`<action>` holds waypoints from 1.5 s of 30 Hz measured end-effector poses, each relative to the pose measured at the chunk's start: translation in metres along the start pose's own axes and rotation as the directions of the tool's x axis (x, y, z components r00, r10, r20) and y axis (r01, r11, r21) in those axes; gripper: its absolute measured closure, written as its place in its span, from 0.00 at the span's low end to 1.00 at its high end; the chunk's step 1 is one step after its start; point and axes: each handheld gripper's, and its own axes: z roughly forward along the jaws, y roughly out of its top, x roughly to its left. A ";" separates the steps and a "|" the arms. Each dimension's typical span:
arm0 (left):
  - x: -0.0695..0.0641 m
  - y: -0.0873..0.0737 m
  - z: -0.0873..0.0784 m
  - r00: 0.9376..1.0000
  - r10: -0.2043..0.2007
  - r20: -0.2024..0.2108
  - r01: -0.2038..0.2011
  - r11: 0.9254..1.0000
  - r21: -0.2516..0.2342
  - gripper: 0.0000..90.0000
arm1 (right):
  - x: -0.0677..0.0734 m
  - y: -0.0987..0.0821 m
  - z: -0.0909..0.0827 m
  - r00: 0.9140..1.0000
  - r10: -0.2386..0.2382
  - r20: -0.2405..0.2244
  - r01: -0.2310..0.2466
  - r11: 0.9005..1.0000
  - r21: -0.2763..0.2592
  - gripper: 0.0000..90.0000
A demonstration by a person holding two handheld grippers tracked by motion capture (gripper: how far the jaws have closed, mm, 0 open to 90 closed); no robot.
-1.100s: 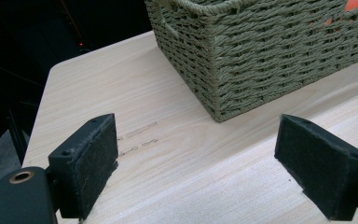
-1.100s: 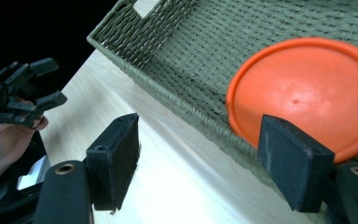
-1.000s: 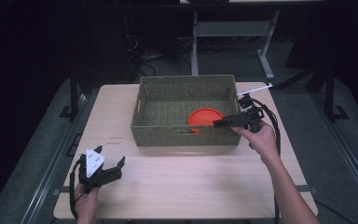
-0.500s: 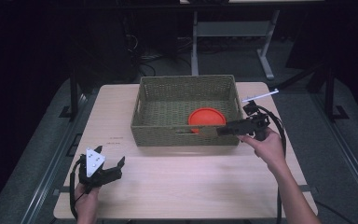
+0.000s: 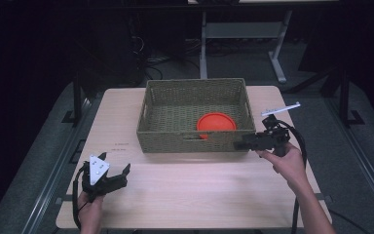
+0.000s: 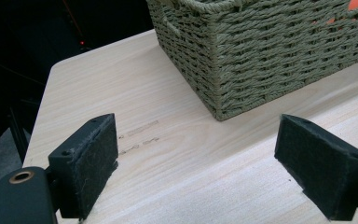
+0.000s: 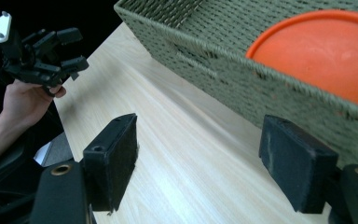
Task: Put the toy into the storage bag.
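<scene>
Because the orange disc (image 5: 216,122) lies flat on the floor of the woven basket (image 5: 195,141), toward its near right part, it is kept in place by the walls. The right gripper (image 5: 239,145) is held just outside the basket's near right corner, low over the table (image 5: 195,195), with its jaws spread wide and nothing between them, which suggests that the disc is no longer needed in hand. The left gripper (image 5: 119,171) is parked at the near left, well apart from the basket, jaws wide and empty, presumably to leave the work to the other hand.
</scene>
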 end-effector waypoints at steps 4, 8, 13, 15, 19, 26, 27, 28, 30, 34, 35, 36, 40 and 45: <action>0.000 0.000 0.000 1.000 -0.009 -0.002 0.009 1.000 0.002 0.14 | -0.004 -0.008 -0.004 1.000 0.014 0.004 -0.014 1.000 -0.001 0.30; 0.000 0.000 0.000 1.000 0.001 0.002 -0.001 1.000 0.001 0.14 | -0.008 -0.015 -0.009 1.000 0.024 0.003 -0.024 1.000 -0.010 0.30; 0.000 0.000 0.000 1.000 -0.001 0.001 0.001 1.000 0.000 0.14 | -0.012 -0.023 -0.014 0.999 0.028 0.018 -0.028 1.000 -0.006 0.29; 0.000 0.000 0.000 1.000 -0.006 0.001 0.006 1.000 -0.003 0.14 | -0.012 -0.025 -0.015 0.999 0.029 0.020 -0.029 1.000 -0.010 0.29; -0.001 0.000 0.001 1.000 -0.001 0.004 0.001 1.000 -0.004 0.14 | -0.016 -0.033 -0.017 0.999 0.037 0.014 -0.037 0.999 -0.018 0.29; -0.001 0.000 0.001 1.000 -0.004 0.003 0.004 1.000 -0.002 0.14 | -0.021 -0.043 -0.016 0.998 0.053 0.015 -0.053 0.999 -0.007 0.29; -0.001 0.000 0.001 1.000 -0.004 0.004 0.004 1.000 -0.003 0.14 | -0.022 -0.044 -0.015 0.998 0.054 0.019 -0.053 0.999 -0.007 0.29; -0.001 0.000 0.001 1.000 -0.004 0.004 0.004 1.000 -0.004 0.14 | -0.023 -0.045 -0.016 0.998 0.056 0.017 -0.056 0.998 -0.006 0.29; -0.001 0.000 0.001 1.000 -0.003 0.003 0.003 1.000 -0.002 0.14 | -0.025 -0.047 -0.016 0.998 0.054 0.021 -0.054 0.999 -0.001 0.29; -0.001 0.000 0.001 1.000 -0.004 0.004 0.004 1.000 -0.004 0.14 | -0.027 -0.051 -0.017 0.997 0.069 0.026 -0.069 0.998 0.000 0.29; -0.001 0.000 0.001 1.000 -0.005 0.004 0.005 1.000 -0.004 0.14 | -0.028 -0.053 -0.016 0.997 0.071 0.025 -0.071 0.997 0.000 0.29; -0.001 0.000 0.001 1.000 -0.005 0.004 0.005 1.000 -0.002 0.14 | -0.029 -0.055 -0.016 0.997 0.075 0.026 -0.075 0.997 0.003 0.29; -0.001 0.000 0.001 1.000 -0.004 0.005 0.004 1.000 -0.002 0.14 | -0.033 -0.062 -0.016 0.995 0.093 0.032 -0.093 0.996 0.009 0.29; 0.000 -0.001 0.001 1.000 -0.014 -0.003 0.014 1.000 -0.001 0.14 | -0.037 -0.073 -0.015 0.993 0.111 0.028 -0.112 0.994 0.014 0.28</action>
